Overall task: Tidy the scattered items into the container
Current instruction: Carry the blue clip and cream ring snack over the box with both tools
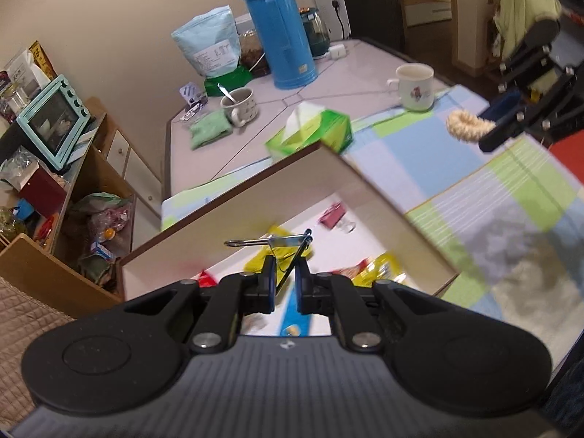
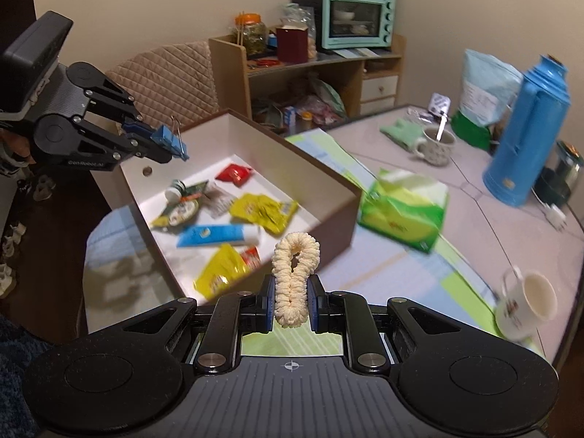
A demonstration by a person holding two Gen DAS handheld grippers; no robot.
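Observation:
My left gripper (image 1: 285,273) is shut on a blue binder clip (image 1: 288,241) and hangs over the near-left corner of the open box (image 1: 330,150). The right wrist view shows that clip (image 2: 171,141) in the left gripper (image 2: 174,151) above the box's white inside (image 2: 233,162). My right gripper (image 2: 291,292) is shut on a cream scrunchie (image 2: 295,262), held upright just outside the box's near brown wall (image 2: 328,219). From the left wrist view the scrunchie (image 1: 465,126) and right gripper (image 1: 496,124) hover at the upper right. Inside the box lie yellow packets (image 2: 262,211), a blue tube (image 2: 219,235), a red packet (image 2: 233,174) and a small bottle (image 2: 175,187).
A green tissue box (image 2: 405,211) stands right of the box. A white mug (image 2: 529,304) sits on the checked cloth (image 2: 383,266); a spoon mug (image 2: 436,144), a blue thermos (image 2: 529,135) and a pale bag (image 2: 485,87) are further back. A shelf with a mint oven (image 2: 359,18) and a chair (image 2: 164,80) lie beyond the table.

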